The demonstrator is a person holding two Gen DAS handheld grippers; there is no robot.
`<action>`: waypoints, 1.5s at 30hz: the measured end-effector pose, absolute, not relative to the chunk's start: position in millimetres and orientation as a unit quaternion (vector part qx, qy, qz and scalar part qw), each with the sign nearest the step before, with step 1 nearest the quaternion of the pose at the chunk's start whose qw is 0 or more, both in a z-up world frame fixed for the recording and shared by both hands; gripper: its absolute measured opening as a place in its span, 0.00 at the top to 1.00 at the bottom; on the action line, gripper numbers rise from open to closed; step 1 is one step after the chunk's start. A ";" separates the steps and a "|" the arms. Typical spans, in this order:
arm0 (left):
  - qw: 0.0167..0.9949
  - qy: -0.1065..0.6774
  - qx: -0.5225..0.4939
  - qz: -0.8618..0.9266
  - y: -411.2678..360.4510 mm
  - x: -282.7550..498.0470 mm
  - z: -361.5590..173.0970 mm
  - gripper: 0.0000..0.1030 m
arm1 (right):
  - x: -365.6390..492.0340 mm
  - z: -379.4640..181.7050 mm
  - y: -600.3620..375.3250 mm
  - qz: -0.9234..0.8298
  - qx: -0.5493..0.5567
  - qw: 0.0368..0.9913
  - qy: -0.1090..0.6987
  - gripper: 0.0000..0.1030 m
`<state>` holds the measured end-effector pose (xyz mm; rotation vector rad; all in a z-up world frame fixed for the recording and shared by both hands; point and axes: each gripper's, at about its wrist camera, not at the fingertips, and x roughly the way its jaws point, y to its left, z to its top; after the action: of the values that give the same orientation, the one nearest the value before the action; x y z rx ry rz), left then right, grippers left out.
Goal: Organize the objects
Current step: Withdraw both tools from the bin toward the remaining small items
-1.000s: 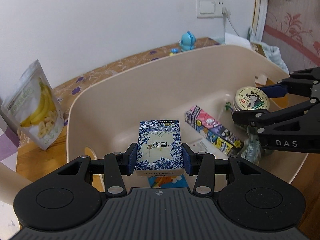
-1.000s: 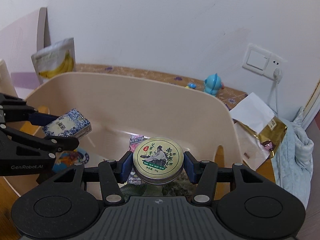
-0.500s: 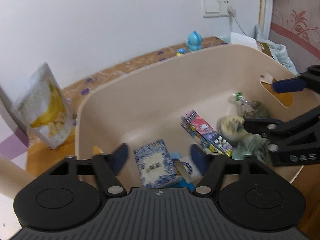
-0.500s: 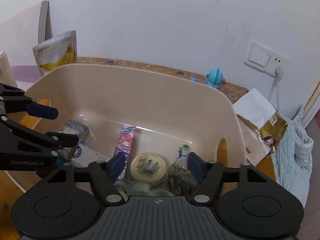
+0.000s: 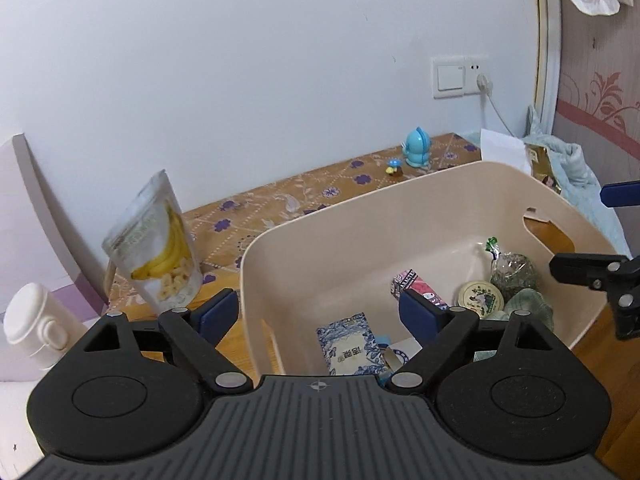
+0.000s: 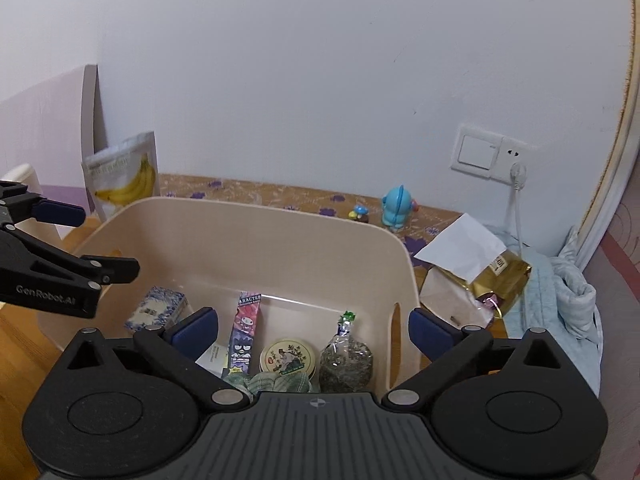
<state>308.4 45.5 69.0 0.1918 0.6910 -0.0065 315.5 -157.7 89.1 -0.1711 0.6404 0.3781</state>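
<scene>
1. The left gripper point(image 5: 320, 312) hangs above the near left end of a beige plastic bin point(image 5: 360, 204). Its jaws have just been opening and stand wide, with nothing gripped between them.
2. The right gripper point(image 6: 314, 330) hangs above the near right end of the same bin point(image 6: 280, 216). Its jaws have also just been opening, are spread as wide as they go, and hold nothing.
3. Left loose on the table, the likeliest next item seems to be a banana chip pouch point(image 5: 156, 248). It stands upright, long axis vertical, leaning near the wall, just beyond the bin's left end.
4. The pouch lies ahead and to the left of the left gripper, which is the nearer one. From the right gripper it sits across the bin, well apart.
5. Inside the bin, at the left end, a blue-and-white patterned box point(image 5: 352, 346) lies flat under the left gripper.
6. In the middle lies a long pink cartoon box point(image 6: 245, 332), its length running from the near side towards the far wall.
7. Right of it rest a round tin point(image 6: 289, 357) and a clear bag of dried herbs point(image 6: 346, 360), side by side, with a green checked cloth point(image 6: 272, 384) at the near edge.
8. A small blue toy figure point(image 6: 396, 205) stands on the table behind the bin, near the wall.
</scene>
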 end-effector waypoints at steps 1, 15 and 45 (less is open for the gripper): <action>0.937 0.337 0.093 -0.002 46.1 305.4 69.9 0.14 | 313.1 90.7 -159.5 0.183 -0.082 0.929 0.310 0.00; 0.945 0.314 0.089 0.000 56.8 251.1 75.8 0.12 | 275.8 85.1 -176.0 0.176 -0.066 0.931 0.313 0.00; 0.921 0.385 0.060 0.010 80.3 207.2 -14.6 0.11 | 239.2 -1.6 -159.0 0.189 -0.082 0.894 0.399 0.00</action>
<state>207.2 80.3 -14.6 0.1231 0.7899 0.0195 239.2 -159.0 -1.6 -0.1701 0.8269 0.3919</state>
